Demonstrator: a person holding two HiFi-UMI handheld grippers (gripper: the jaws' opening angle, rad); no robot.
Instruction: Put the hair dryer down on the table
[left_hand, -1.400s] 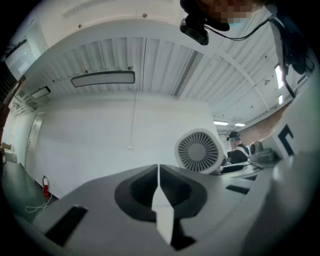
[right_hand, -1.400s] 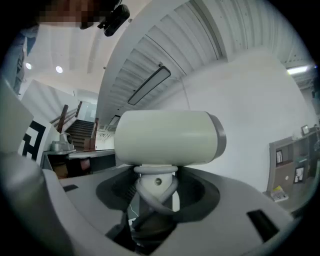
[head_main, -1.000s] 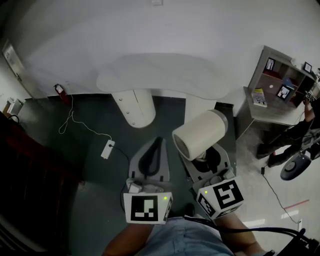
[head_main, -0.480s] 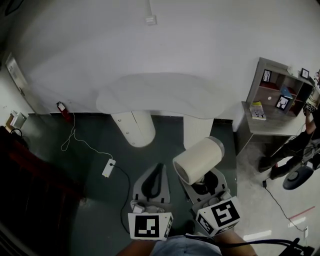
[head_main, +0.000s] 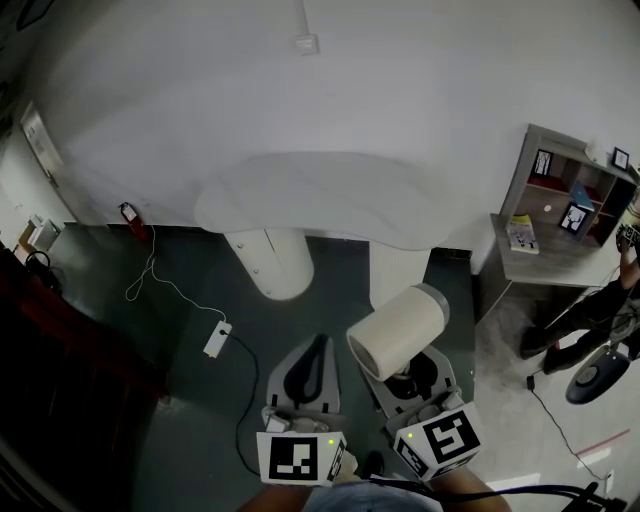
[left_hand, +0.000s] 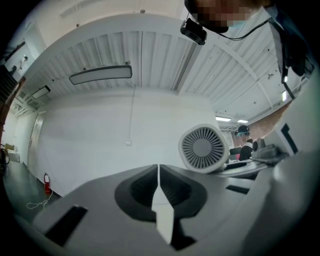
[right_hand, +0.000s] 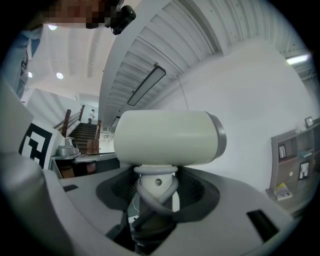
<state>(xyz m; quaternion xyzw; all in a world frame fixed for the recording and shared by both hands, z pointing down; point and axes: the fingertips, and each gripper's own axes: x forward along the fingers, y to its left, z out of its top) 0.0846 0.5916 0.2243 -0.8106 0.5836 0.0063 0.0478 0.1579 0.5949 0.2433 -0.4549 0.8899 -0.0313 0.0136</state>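
A cream hair dryer (head_main: 398, 330) with a grey back ring is held up in front of me, over the dark floor and short of the white table (head_main: 330, 195). My right gripper (head_main: 415, 375) is shut on the hair dryer's handle, and the barrel lies crosswise above the jaws (right_hand: 167, 137). In the right gripper view the coiled cord wraps the handle between the jaws of my right gripper (right_hand: 156, 192). My left gripper (head_main: 308, 365) is beside it on the left, shut and holding nothing. The left gripper view shows the hair dryer's round grille (left_hand: 202, 148) to the right of my left gripper (left_hand: 158, 175).
The table stands on round white pedestals (head_main: 272, 262) against the white wall. A white power strip (head_main: 216, 338) with its cord lies on the floor to the left, near a red fire extinguisher (head_main: 130, 218). A grey shelf unit (head_main: 565, 190) and a person (head_main: 600, 300) are at the right.
Both grippers and the hair dryer sit lower in the head view than before, and more of the wall and table shows. The hold on the handle is unchanged.
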